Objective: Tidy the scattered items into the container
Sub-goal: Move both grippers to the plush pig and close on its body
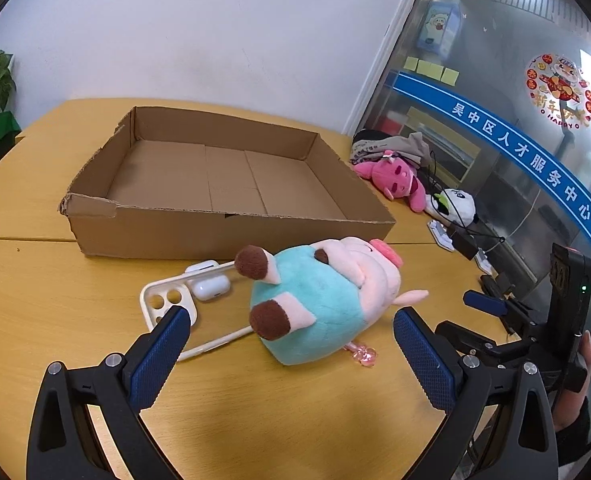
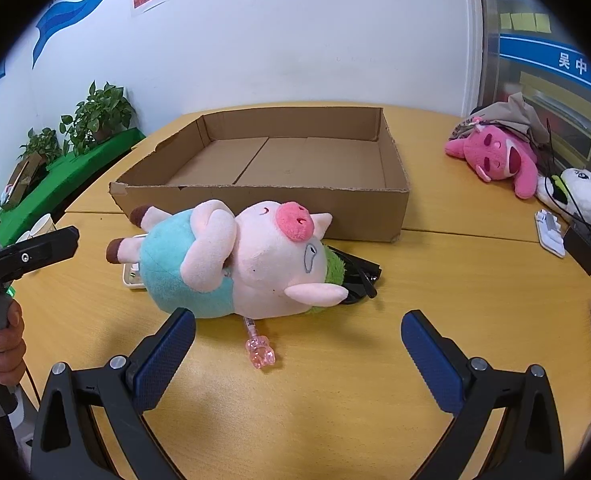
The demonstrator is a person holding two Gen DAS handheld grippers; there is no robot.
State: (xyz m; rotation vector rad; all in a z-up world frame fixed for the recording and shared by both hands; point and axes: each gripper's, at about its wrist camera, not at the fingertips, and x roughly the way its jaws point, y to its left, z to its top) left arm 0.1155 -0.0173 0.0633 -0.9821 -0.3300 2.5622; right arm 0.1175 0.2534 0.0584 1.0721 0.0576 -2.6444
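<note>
A pink pig plush in a teal shirt [image 1: 319,300] [image 2: 231,264] lies on its side on the wooden table, just in front of an empty shallow cardboard box [image 1: 223,184] [image 2: 295,172]. A clear phone case [image 1: 175,312] and a white earbud case [image 1: 211,286] lie left of the plush. A pink transparent charm [image 2: 260,354] and black sunglasses [image 2: 359,276] lie by it. My left gripper [image 1: 291,322] is open, its tips on either side of the plush. My right gripper [image 2: 297,326] is open just in front of the plush's head.
A magenta plush [image 2: 495,156] [image 1: 395,178], a white panda plush [image 2: 579,192], cables and white chargers [image 2: 551,232] lie at the table's right edge by a glass wall. Potted plants [image 2: 95,116] stand at the left. The other gripper [image 1: 535,312] shows at the right.
</note>
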